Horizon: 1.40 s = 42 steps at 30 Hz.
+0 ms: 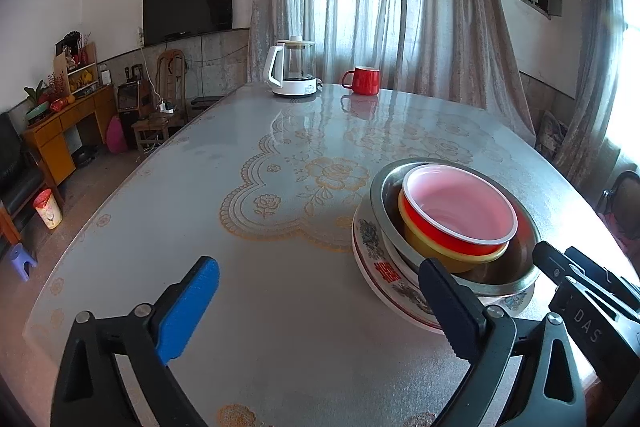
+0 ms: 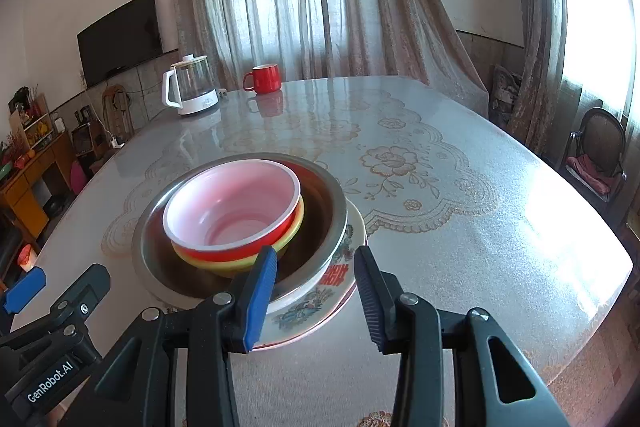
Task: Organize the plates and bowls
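Note:
A stack stands on the table: a patterned plate [image 1: 384, 277] [image 2: 316, 301] at the bottom, a steel bowl [image 1: 506, 273] [image 2: 320, 195] on it, then a yellow bowl [image 1: 436, 247] [image 2: 236, 265], and a red bowl with a pale pink inside [image 1: 456, 205] [image 2: 236, 209] on top. My left gripper [image 1: 318, 281] is open and empty, just left of the stack. My right gripper [image 2: 316, 269] is open and empty, its fingers either side of the plate's near rim. The right gripper also shows in the left wrist view [image 1: 580, 279].
A white kettle [image 1: 292, 69] [image 2: 190, 87] and a red mug [image 1: 362, 79] [image 2: 263, 78] stand at the table's far end. The glass-topped table [image 1: 256, 287] [image 2: 460, 235] has a floral cloth. A chair [image 2: 598, 155] stands to the right.

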Tool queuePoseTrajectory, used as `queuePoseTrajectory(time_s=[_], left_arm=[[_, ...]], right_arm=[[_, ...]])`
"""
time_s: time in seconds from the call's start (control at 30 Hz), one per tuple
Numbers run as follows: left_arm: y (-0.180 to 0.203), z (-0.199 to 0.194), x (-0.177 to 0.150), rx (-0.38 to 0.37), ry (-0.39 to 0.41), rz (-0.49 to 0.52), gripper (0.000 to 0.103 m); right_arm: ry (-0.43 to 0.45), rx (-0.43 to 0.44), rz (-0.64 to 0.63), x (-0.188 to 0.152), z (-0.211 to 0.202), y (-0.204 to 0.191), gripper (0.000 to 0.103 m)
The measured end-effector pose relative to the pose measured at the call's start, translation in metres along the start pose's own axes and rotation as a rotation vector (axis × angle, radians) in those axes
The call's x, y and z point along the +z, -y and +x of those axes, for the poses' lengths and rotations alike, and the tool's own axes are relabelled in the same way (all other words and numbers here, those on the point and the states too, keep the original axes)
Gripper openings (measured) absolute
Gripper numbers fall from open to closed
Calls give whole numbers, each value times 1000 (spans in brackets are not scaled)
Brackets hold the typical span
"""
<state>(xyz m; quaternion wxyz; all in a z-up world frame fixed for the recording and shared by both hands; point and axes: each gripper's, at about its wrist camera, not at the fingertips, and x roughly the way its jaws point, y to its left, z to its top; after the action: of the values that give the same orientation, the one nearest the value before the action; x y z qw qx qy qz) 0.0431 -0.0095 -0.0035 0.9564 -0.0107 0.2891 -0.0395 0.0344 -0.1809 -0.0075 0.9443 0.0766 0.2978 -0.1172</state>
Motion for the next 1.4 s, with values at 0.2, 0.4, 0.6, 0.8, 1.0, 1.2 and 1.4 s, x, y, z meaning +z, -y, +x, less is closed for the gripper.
queuePoseTrajectory(time_s=[0.2,0.4,0.6,0.8,1.0,1.2,1.4], left_arm=[[-3,0,-1,5,4,-2,102],[-3,0,-1,3,1,1,102],[-2,1,0,0,4,4,103],[-1,1,0,-1,4,6,103],[0,3,1,-2,4,14,103],[3,2,0,-9,23,39,98],[-1,6,4,-13,13,19,96]], right_arm=[[-7,10,-2,0,1,0,41],[-7,12,-4,0,1,-1,41],[-5,12,-3,0,1,-1,41],[-5,13,-4,1,2,-1,41],[-9,12,2,2,2,0,41],[-13,13,5,2,5,1,41],[-14,12,6,3,6,2,41]])
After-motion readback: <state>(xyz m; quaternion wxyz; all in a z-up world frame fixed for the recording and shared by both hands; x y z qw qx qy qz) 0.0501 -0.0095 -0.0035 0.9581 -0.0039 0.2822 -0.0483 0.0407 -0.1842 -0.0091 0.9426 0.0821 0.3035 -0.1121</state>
